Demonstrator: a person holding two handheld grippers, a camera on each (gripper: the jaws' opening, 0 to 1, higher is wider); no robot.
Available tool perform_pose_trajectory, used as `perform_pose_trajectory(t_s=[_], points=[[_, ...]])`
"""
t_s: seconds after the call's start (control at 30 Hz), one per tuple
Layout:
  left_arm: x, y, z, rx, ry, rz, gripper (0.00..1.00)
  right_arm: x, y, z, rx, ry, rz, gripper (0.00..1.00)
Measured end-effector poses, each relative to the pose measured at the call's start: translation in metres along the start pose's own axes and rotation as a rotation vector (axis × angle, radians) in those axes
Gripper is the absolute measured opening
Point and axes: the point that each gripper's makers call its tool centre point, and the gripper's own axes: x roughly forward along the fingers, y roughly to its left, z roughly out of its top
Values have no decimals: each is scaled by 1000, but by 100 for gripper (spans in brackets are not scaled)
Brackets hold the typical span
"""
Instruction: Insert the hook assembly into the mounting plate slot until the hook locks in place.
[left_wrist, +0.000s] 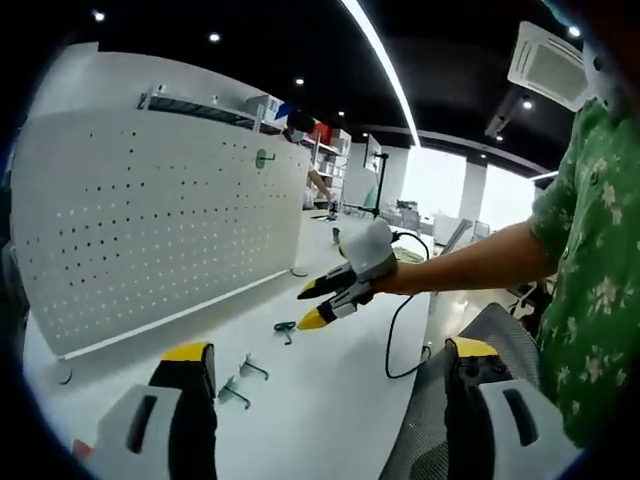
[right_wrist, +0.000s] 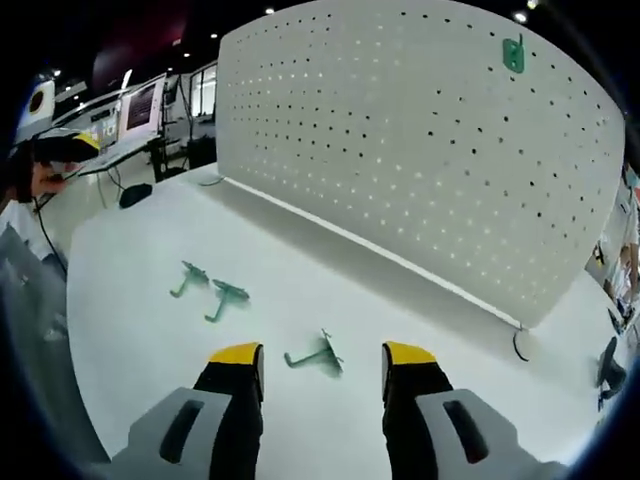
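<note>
From my seat I see a broad white table (right_wrist: 140, 330) with a white pegboard (right_wrist: 420, 150) standing upright along its far side, its face dotted with rows of small holes. One green hook is already mounted high on the board (right_wrist: 513, 53), and the left gripper view catches it too (left_wrist: 262, 157). Three loose green hooks lie flat on the tabletop: the nearest hook (right_wrist: 318, 355) rests just ahead of the right gripper (right_wrist: 322, 358), in line with the gap between its yellow-tipped jaws, which stand wide apart and grip nothing. Two more hooks (right_wrist: 210, 288) lie side by side further off to the left in that view. The left gripper (left_wrist: 330, 352) also stands wide open and empty, hovering over the table edge with a grey mesh chair back (left_wrist: 440, 400) beneath its right jaw. In the left gripper view the right gripper (left_wrist: 322, 302) shows held in a person's hand, with a green floral sleeve (left_wrist: 590, 250) behind. A black cable (left_wrist: 400, 340) trails across the table. The room has a dark ceiling with a long light strip (left_wrist: 385, 70), spotlights, shelving and bright windows beyond.
</note>
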Motion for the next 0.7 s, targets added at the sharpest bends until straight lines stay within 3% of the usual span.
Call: perform_pose_trajectory(t_s=[0.2, 0.7], points=[[1, 2, -1, -6, 0, 0, 97, 8, -1, -5, -20, 33, 11, 32], [3, 6, -4, -22, -1, 4, 96, 25, -4, -17, -67, 104, 26, 16]])
